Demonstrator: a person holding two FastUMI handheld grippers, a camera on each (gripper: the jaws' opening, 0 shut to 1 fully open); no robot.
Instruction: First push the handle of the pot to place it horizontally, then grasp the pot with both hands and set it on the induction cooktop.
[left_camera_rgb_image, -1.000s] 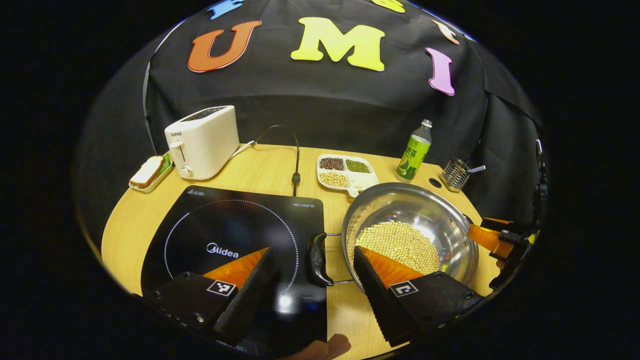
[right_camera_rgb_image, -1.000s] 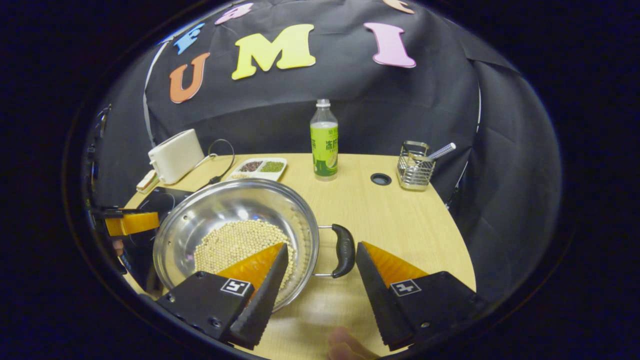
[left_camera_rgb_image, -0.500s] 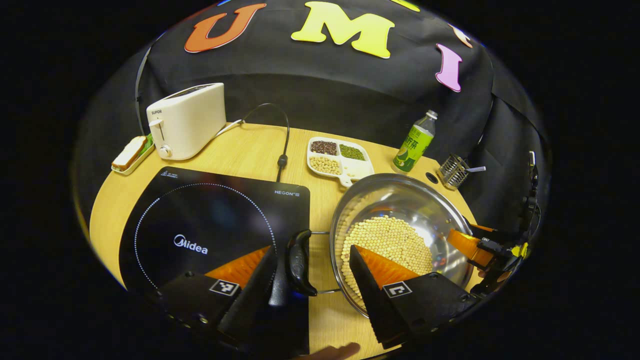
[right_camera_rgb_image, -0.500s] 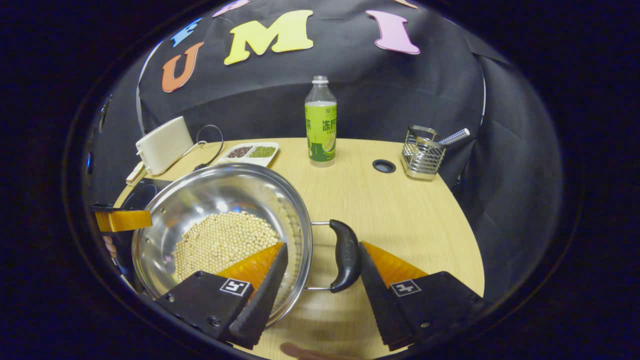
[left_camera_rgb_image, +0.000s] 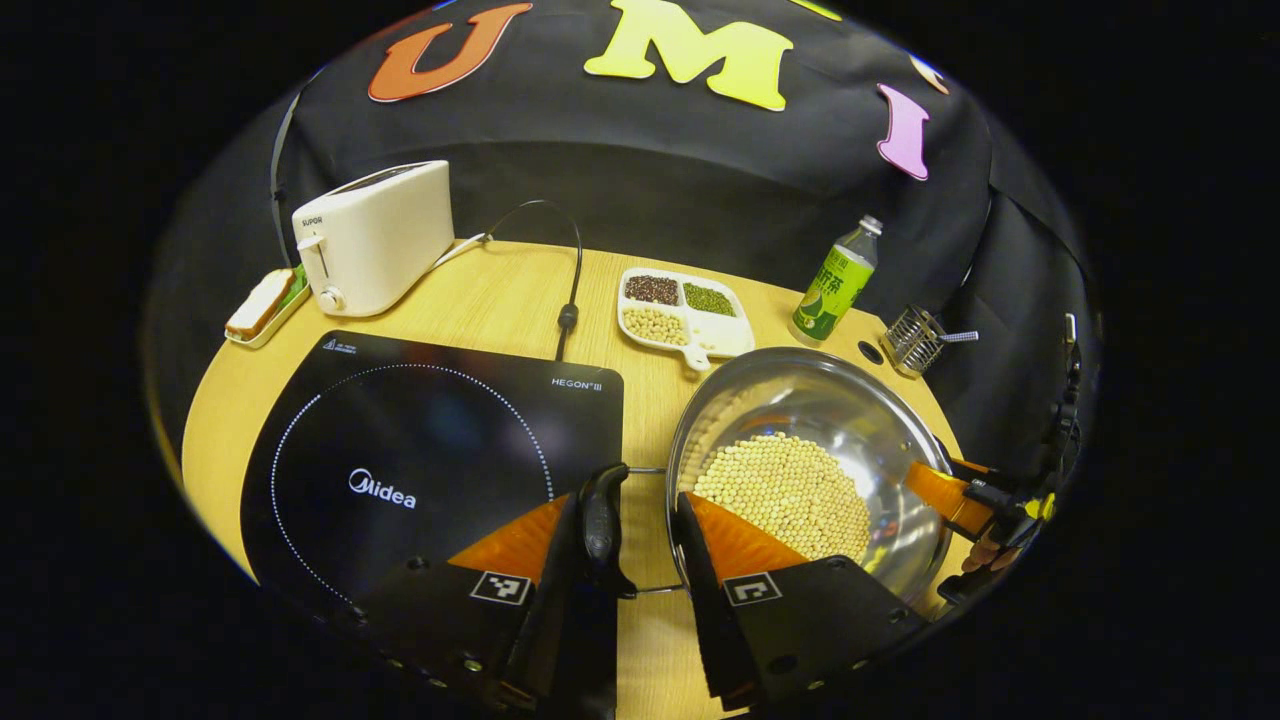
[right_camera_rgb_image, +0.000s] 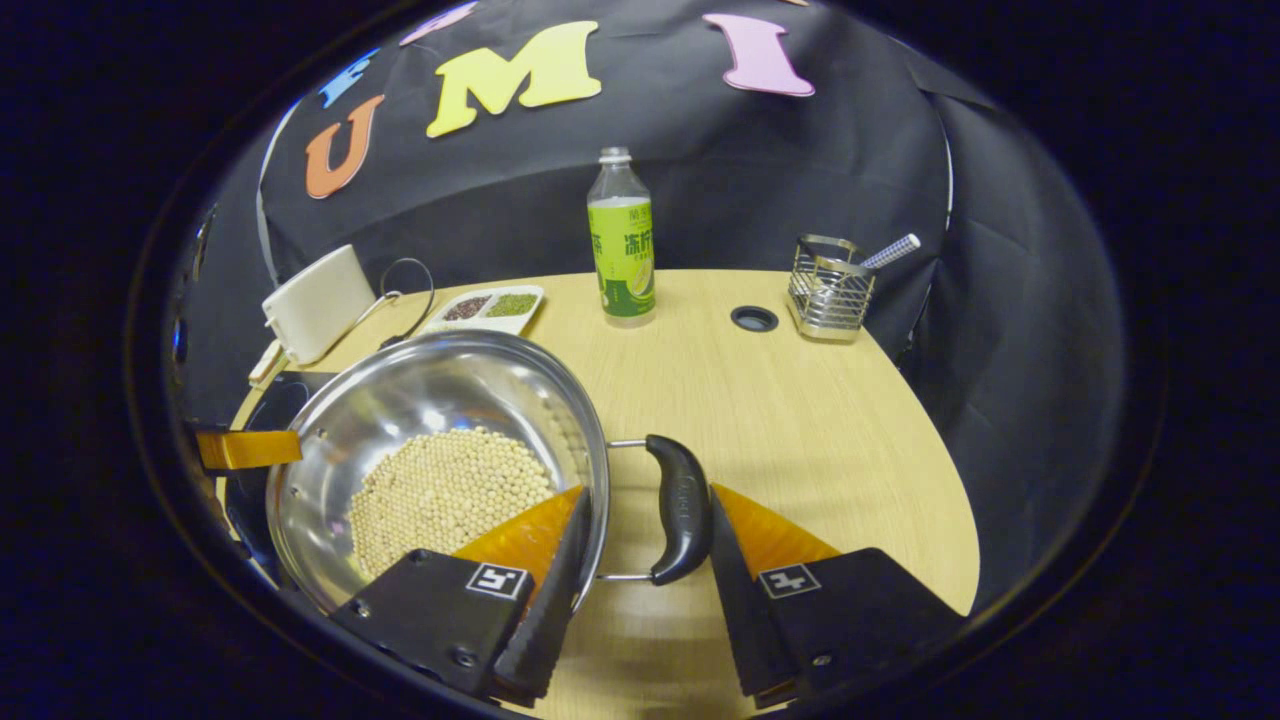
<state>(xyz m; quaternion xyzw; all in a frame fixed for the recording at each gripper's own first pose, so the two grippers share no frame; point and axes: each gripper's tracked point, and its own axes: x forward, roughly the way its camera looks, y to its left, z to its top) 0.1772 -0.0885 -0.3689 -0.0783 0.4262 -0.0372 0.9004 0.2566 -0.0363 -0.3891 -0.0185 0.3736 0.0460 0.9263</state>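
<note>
A steel pot (left_camera_rgb_image: 850, 420) holding pale beans sits on the wooden table, just right of the black induction cooktop (left_camera_rgb_image: 420, 450). Its two black handles point left and right. My left gripper (left_camera_rgb_image: 628, 498) is open and straddles the left handle (left_camera_rgb_image: 600, 515). One finger lies against that handle and the other reaches over the pot rim. My right gripper (right_camera_rgb_image: 648, 490) is open around the right handle (right_camera_rgb_image: 682, 505), with one finger over the pot (right_camera_rgb_image: 440, 400) rim and the other just outside the handle. Each view also catches the other gripper at the pot's far side: the right gripper (left_camera_rgb_image: 950, 490) and the left gripper (right_camera_rgb_image: 245, 448).
At the back left stand a white toaster (left_camera_rgb_image: 375, 235) and a small dish with bread (left_camera_rgb_image: 262, 305). A cord (left_camera_rgb_image: 570, 300) runs to the cooktop. A divided dish of beans (left_camera_rgb_image: 680, 310), a green bottle (left_camera_rgb_image: 835, 285) and a wire holder (left_camera_rgb_image: 915, 340) stand behind the pot.
Both grippers have come down closer to the handles. The left gripper's fingers have narrowed around the left handle, and the right's have narrowed slightly. The pot stays on the table.
</note>
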